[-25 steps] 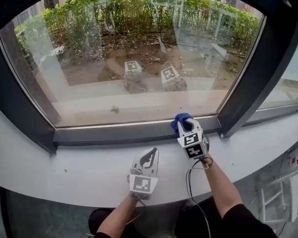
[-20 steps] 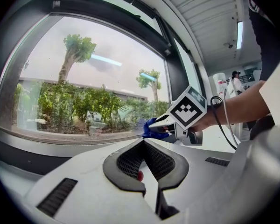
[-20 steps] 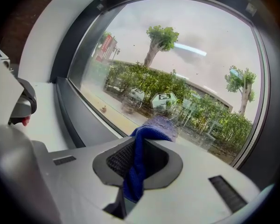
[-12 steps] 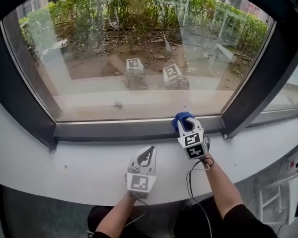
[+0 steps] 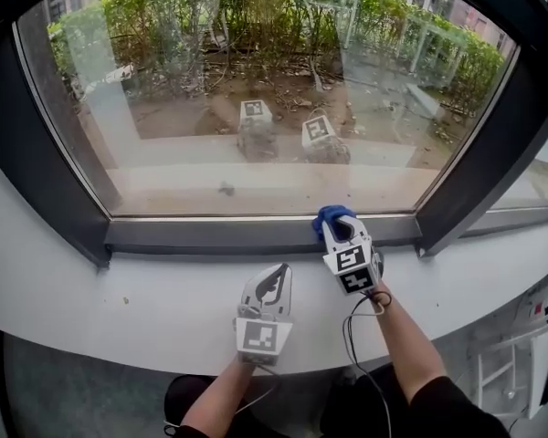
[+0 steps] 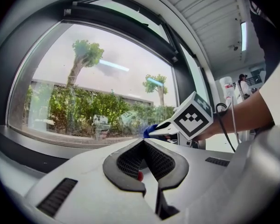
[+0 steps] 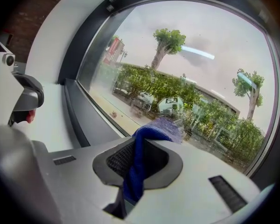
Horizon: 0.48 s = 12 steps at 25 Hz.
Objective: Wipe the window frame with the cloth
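a wide white sill [image 5: 119, 299] runs beneath a large fixed pane [image 5: 256, 135] set in a dark window frame [image 5: 256, 235]; beyond the glass are bare soil and a green hedge [image 5: 256, 16]. all positions below are referred to the frame's bottom rail. the blue cloth [image 5: 331, 215] sits on top of that rail, toward its right end, near the angled upright [image 5: 479, 144] and against the foot of the glass. the right gripper [image 5: 338, 229] reaches across the sill to the rail, and its own view shows the jaws clamped on the cloth [image 7: 136, 167], a fold of which runs down between them while a bunch stands out ahead of the tips toward the pane. the left gripper [image 5: 277, 275] lies on the sill on the near side of the rail, clear of it and left of the right gripper; its view shows the jaws brought together at the tips with nothing between them. a black cable [image 5: 352, 336] trails from the right gripper along the forearm. reflections of both marker cubes [image 5: 256, 112] show in the glass above the rail.
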### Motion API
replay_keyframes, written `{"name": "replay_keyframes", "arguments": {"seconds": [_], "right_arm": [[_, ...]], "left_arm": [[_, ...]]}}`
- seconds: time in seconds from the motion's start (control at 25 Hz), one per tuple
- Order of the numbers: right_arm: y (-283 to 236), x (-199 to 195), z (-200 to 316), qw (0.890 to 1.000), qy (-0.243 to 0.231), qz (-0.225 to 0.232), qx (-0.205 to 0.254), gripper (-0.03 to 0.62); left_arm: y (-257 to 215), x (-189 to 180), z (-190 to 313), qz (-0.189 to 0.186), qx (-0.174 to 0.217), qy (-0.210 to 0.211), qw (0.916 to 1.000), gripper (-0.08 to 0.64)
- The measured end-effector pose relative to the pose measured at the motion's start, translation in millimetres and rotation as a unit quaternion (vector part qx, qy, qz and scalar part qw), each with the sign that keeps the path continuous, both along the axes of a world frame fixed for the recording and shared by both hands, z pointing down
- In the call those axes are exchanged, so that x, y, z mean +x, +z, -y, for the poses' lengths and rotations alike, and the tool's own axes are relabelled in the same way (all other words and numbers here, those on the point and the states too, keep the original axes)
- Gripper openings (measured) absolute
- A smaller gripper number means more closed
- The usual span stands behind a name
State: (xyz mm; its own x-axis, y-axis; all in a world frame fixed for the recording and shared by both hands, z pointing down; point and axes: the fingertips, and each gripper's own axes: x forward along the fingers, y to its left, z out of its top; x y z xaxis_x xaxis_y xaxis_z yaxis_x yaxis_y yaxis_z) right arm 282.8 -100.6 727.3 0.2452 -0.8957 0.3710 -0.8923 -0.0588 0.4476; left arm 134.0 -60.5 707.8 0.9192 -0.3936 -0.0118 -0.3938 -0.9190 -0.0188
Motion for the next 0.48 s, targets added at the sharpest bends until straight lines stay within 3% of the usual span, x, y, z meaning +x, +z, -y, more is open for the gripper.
{"name": "replay_keyframes", "arguments": {"seconds": [0.28, 0.48], "right_arm": [[-0.7, -21.3, 12.7, 0.999, -0.023, -0.017, -0.014, 0.023], [-1.1, -31.7, 18.7, 0.999, -0.035, -0.015, -0.007, 0.023]], "left_arm": [[-6.4, -3.1, 1.1, -0.008, -0.005, -0.007, 0.9999, 0.005], [-5.0, -5.2, 4.7, 0.012, -0.007, -0.015, 0.9998, 0.005]]}}
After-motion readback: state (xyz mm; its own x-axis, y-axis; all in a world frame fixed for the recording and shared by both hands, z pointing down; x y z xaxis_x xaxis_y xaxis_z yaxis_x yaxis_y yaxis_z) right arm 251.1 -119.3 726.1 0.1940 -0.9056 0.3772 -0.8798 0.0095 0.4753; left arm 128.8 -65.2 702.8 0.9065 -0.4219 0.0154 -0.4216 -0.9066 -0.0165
